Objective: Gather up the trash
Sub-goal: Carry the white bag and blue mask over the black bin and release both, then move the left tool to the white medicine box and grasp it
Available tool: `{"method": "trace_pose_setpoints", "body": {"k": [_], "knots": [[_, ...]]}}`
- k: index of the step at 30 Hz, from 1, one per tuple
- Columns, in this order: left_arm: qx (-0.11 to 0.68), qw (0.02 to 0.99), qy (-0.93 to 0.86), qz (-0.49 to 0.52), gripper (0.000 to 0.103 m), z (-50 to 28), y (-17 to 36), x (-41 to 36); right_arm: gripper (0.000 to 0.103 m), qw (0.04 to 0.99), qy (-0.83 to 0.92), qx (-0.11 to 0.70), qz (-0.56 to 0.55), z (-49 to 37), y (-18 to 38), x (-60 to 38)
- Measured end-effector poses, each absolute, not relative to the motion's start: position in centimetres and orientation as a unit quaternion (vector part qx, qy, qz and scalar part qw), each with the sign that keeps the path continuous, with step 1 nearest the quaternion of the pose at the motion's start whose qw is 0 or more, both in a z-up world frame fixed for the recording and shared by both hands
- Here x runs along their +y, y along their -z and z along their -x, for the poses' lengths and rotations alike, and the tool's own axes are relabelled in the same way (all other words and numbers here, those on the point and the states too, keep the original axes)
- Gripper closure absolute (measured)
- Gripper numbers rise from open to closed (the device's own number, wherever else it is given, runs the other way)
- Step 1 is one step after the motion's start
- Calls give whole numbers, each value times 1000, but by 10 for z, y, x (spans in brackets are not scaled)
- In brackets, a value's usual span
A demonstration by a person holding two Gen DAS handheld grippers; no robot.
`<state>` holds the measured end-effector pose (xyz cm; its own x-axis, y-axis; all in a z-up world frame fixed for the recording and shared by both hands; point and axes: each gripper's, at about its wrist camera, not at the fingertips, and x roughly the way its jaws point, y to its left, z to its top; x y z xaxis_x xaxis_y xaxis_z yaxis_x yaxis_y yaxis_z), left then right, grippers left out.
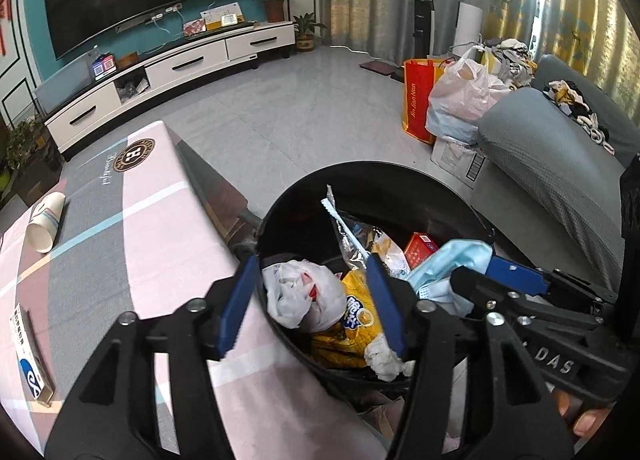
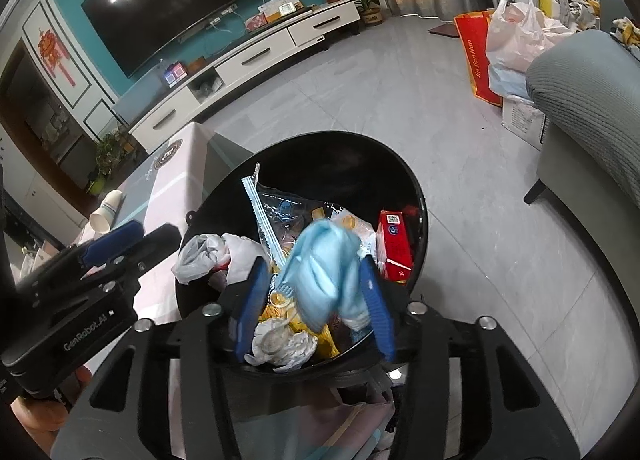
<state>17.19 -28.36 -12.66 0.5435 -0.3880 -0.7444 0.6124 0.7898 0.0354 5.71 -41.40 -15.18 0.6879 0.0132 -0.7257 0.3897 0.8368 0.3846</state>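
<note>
A black round bin (image 1: 360, 169) stands beside the cloth-covered table (image 1: 160, 228), holding a white plastic bag (image 1: 298, 296), a yellow snack bag (image 1: 356, 316), a red box (image 2: 394, 244), a clear wrapper (image 2: 280, 212) and crumpled tissue (image 2: 280, 344). My left gripper (image 1: 310, 296) hangs open over the bin's near side with nothing between its blue pads. Over the bin too, my right gripper (image 2: 314, 298) is open. A light blue face mask (image 2: 324, 264) sits blurred and loose between its fingers. A paper cup (image 1: 44, 224) lies tipped on the table, and a blue-and-white box (image 1: 28, 356) rests near its left edge.
A grey sofa (image 1: 540, 164) runs along the right of the bin. On the floor beyond stand a red shopping bag (image 1: 416, 100), a full plastic bag (image 1: 464, 96) and a cardboard box (image 1: 460, 158). A white TV cabinet (image 1: 172, 68) lines the far wall across grey tiles.
</note>
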Motion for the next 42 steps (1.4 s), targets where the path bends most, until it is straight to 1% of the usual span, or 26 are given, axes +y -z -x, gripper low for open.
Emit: {"method": "trace_pose_setpoints", "body": {"k": [3, 4, 6, 10, 13, 14, 19, 29, 36, 42], "knots": [[382, 869, 282, -137, 31, -171, 122, -275, 46, 881, 110, 375, -265, -52, 146, -414], [381, 871, 279, -132, 29, -171, 119, -270, 44, 882, 111, 374, -265, -50, 143, -413], [377, 876, 275, -122, 19, -169, 113, -262, 39, 883, 114, 371, -263, -46, 138, -412], [368, 886, 261, -108, 13, -163, 99, -240, 33, 885, 116, 365, -265, -37, 129, -408], [366, 891, 250, -97, 10, -157, 92, -224, 33, 885, 112, 366, -265, -31, 123, -403], [366, 893, 245, -94, 8, -155, 90, -216, 33, 885, 110, 366, -265, -29, 121, -400], [378, 899, 212, -69, 6, -146, 82, -175, 32, 886, 98, 373, -256, -24, 112, -381], [373, 917, 142, -15, 4, -124, 68, -85, 32, 895, 54, 384, -221, -28, 91, -331], [378, 919, 108, 15, 4, -115, 73, -35, 30, 899, 23, 394, -188, -36, 80, -287], [399, 913, 54, 70, 4, -115, 92, 30, 30, 895, -8, 415, -164, -49, 83, -249]]}}
